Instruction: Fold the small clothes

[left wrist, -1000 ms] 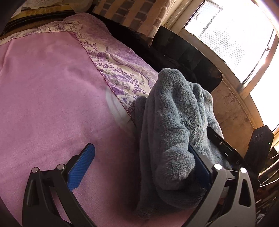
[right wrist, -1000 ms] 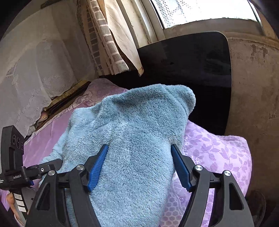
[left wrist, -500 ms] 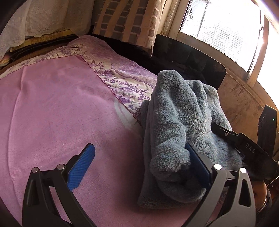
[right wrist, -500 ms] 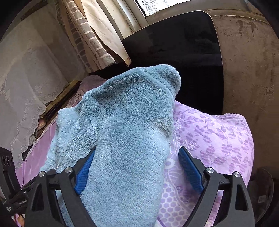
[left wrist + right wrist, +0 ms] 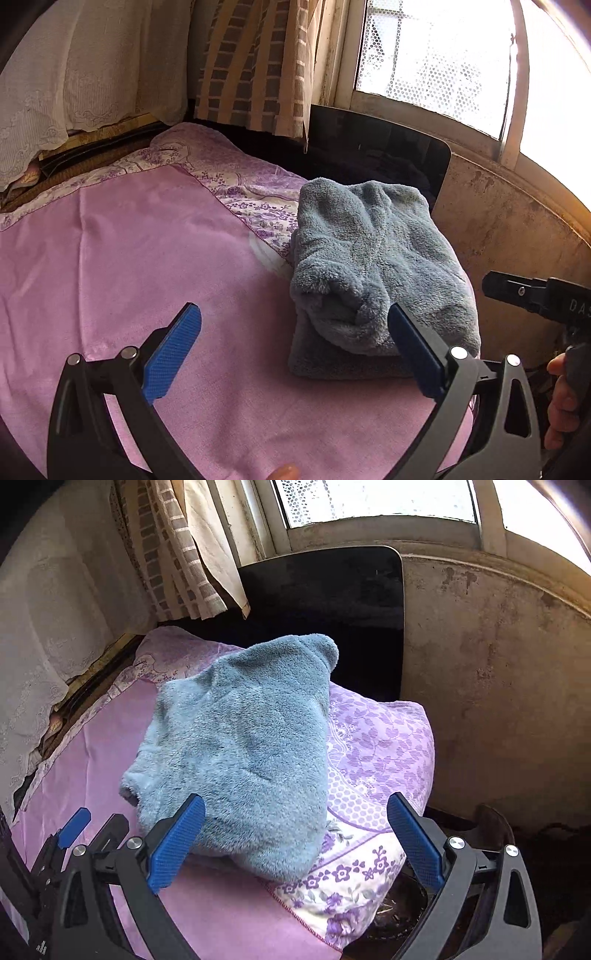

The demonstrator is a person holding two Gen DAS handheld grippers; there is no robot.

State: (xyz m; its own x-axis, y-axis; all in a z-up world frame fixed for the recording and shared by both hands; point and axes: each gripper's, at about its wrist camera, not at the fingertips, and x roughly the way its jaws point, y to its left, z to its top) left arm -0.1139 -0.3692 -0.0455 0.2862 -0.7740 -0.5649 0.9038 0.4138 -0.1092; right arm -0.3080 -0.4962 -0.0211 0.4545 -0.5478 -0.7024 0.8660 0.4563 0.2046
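Both sets of jaws spread wide, nothing pinched. Left gripper [image 5: 293, 349]: blue ribbed pads apart over the plain pink blanket [image 5: 122, 266]; left pad clear of any cloth, right pad's tip overlaps the near right edge of the folded grey-blue fleece garment [image 5: 373, 266] in view, contact can't be confirmed. Most of the garment sits ahead of and right of the jaw gap, not between the pads.

Right gripper [image 5: 295, 834]: pads likewise apart. Garment [image 5: 240, 749] lies ahead, its near end reaching into the left half of the gap; left pad's tip overlaps the fleece edge in view, right pad is well clear, over the purple floral bedsheet [image 5: 373, 760].

Garment position: a folded bundle lying flat at the bed's far right corner, straddling the seam where the pink blanket meets the floral sheet. In the left wrist view a rolled cuff-like end faces the camera on top of a flatter layer. In the right wrist view the far end tapers to a rounded bump.

The left gripper's blue pad shows at lower left in the right wrist view; the right gripper's black body [image 5: 535, 295] shows at right edge in the left wrist view, beside the person's fingers [image 5: 561, 398].

Beyond the bed: glossy black panel [image 5: 332, 602] just behind the garment, stained beige wall [image 5: 491, 672], striped brown-beige curtain [image 5: 251, 62], white lace cloth [image 5: 74, 66], bright meshed window [image 5: 432, 55].
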